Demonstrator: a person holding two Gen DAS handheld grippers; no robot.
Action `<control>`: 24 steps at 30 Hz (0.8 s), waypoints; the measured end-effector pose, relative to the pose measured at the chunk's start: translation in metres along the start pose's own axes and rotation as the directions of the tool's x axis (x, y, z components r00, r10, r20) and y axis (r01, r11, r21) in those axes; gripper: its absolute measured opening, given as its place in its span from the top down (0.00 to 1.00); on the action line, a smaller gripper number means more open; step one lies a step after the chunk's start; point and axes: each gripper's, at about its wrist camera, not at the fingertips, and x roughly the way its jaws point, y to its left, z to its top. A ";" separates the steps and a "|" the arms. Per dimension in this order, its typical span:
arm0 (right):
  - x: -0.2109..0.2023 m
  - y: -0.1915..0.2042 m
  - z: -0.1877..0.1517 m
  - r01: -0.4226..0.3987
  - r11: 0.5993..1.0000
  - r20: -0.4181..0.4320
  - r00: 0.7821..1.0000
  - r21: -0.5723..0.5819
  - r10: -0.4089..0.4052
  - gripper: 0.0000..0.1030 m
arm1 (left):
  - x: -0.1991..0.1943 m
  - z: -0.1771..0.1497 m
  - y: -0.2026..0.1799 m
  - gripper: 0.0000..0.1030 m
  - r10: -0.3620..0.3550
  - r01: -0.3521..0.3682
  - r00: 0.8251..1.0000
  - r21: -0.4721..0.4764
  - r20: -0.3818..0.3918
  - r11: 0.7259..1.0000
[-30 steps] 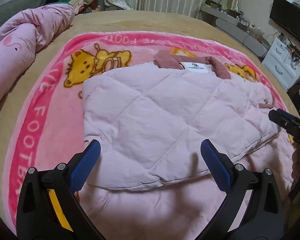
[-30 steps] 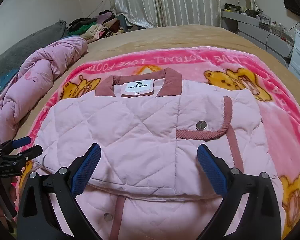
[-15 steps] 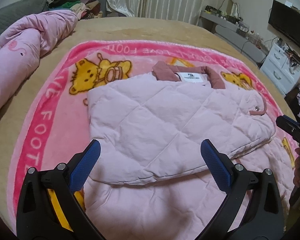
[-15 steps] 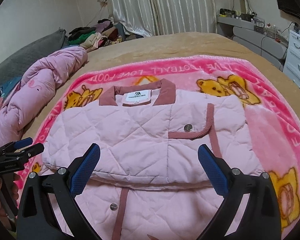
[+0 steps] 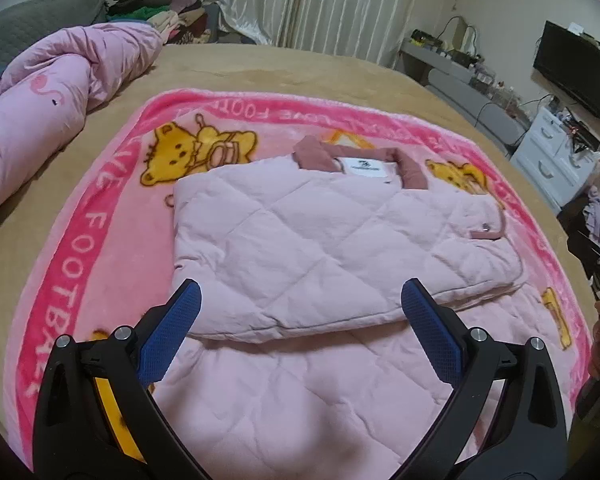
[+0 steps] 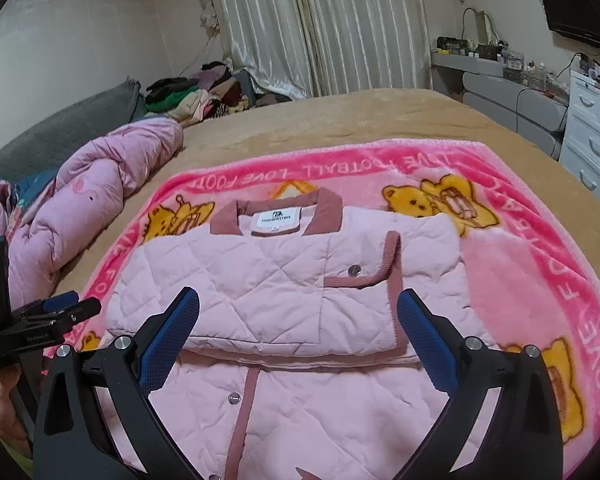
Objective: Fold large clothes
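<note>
While both grippers hover open, jacket (image 5: 340, 256) lies folded.

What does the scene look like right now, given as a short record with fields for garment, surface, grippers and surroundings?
garment: pink quilted jacket, upper part folded over the lower, collar at the far end
surface: pink bear blanket on a tan bed
left gripper: open, empty, above the jacket's near part
right gripper: open, empty, above the jacket's near part
surroundings: pink duvet bunched at the left of the bed; curtains behind
</note>
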 end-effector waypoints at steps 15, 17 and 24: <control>-0.049 -0.009 0.001 -0.033 0.999 0.069 0.997 0.015 0.032 0.04 | -0.052 -0.010 -0.024 0.09 -0.003 0.003 0.998 -0.001 0.062 1.000; -0.052 -0.008 0.000 -0.039 0.999 0.072 0.997 0.014 0.038 0.04 | -0.058 -0.011 -0.027 0.09 -0.001 0.000 0.998 0.003 0.067 1.000; -0.068 -0.005 -0.004 -0.057 0.998 0.083 0.995 0.000 0.057 0.04 | -0.078 -0.015 -0.034 0.09 0.008 -0.009 0.996 0.013 0.087 1.000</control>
